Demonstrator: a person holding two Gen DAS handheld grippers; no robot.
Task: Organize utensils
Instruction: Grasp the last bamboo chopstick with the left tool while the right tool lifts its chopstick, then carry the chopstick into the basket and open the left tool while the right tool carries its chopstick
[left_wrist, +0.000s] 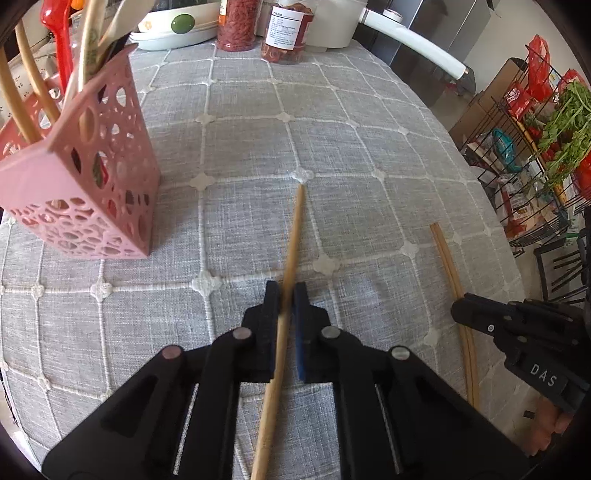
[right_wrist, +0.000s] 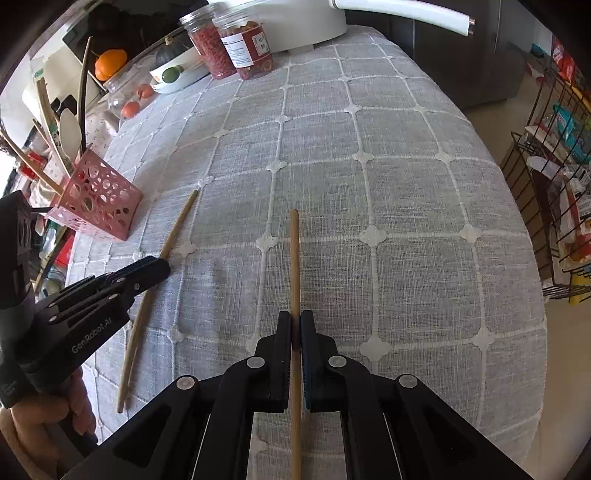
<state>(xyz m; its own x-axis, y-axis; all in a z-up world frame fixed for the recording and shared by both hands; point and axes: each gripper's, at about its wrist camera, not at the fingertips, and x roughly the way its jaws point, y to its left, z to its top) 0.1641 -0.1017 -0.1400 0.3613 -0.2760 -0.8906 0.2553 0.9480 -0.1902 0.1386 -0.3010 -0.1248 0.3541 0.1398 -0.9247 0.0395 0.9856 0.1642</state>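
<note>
A wooden chopstick (left_wrist: 291, 240) runs away from me between the pads of my left gripper (left_wrist: 286, 288), which is shut on it; its far tip rests on the grey checked tablecloth (left_wrist: 258, 147). My right gripper (right_wrist: 295, 315) is shut on a second stick (right_wrist: 294, 258). In the left wrist view that stick shows as two thin chopsticks side by side (left_wrist: 448, 262), held by the right gripper (left_wrist: 458, 314). The pink perforated utensil holder (left_wrist: 110, 166) stands at the left with wooden utensils and a red spoon inside. The right wrist view also shows the holder (right_wrist: 99, 206), the left gripper (right_wrist: 164, 266) and its chopstick (right_wrist: 177, 229).
Two clear jars of red food (left_wrist: 236, 26) and a white dish (left_wrist: 173, 37) stand at the table's far edge. A black wire rack (left_wrist: 535, 147) with greens and packets stands beyond the table's right edge. A hand (right_wrist: 44, 417) holds the left gripper.
</note>
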